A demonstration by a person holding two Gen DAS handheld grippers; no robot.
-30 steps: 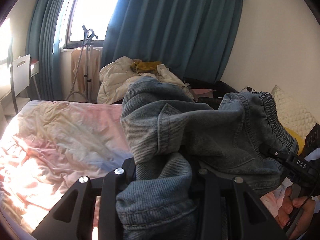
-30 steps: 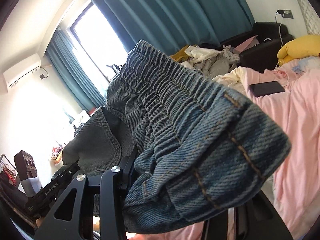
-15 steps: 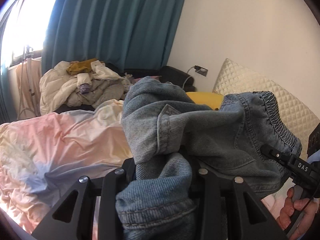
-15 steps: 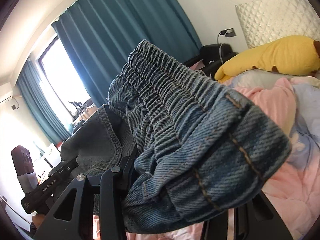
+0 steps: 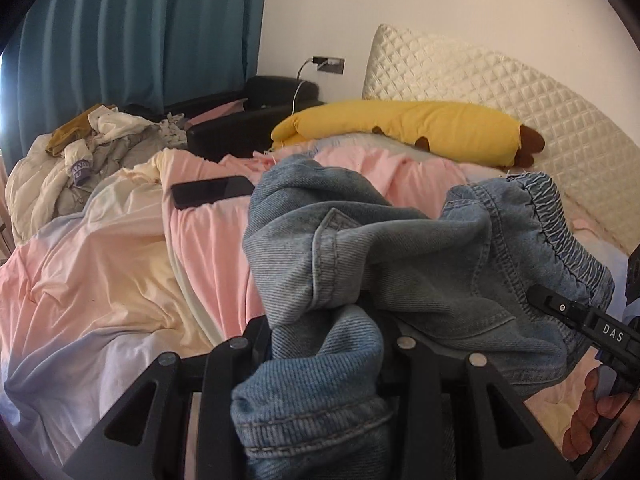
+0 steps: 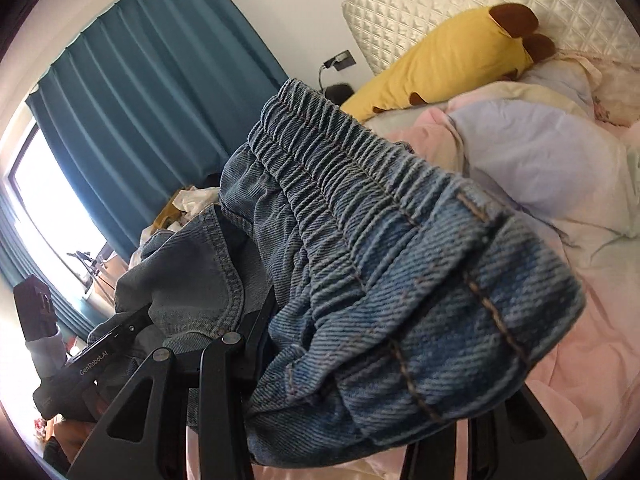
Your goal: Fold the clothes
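Note:
A pair of blue denim jeans point(image 5: 384, 264) with an elastic waistband hangs bunched between both grippers above the bed. My left gripper point(image 5: 324, 320) is shut on a fold of the jeans; the cloth hides its fingertips. My right gripper point(image 6: 352, 332) is shut on the waistband point(image 6: 360, 200), which drapes over and hides its fingertips. The right gripper also shows at the right edge of the left wrist view point(image 5: 580, 320), and the left gripper at the lower left of the right wrist view point(image 6: 92, 360).
The bed point(image 5: 100, 260) has a rumpled pink, yellow and lilac cover. A black phone point(image 5: 212, 196) lies on it. A yellow banana-shaped pillow point(image 5: 400, 128) and a quilted headboard point(image 5: 500, 92) are at the far end. A clothes pile point(image 5: 80, 152) sits left, by teal curtains point(image 5: 140, 32).
Both grippers have swung right with the jeans, from facing the window to facing the headboard and banana pillow. The grips on the jeans are unchanged.

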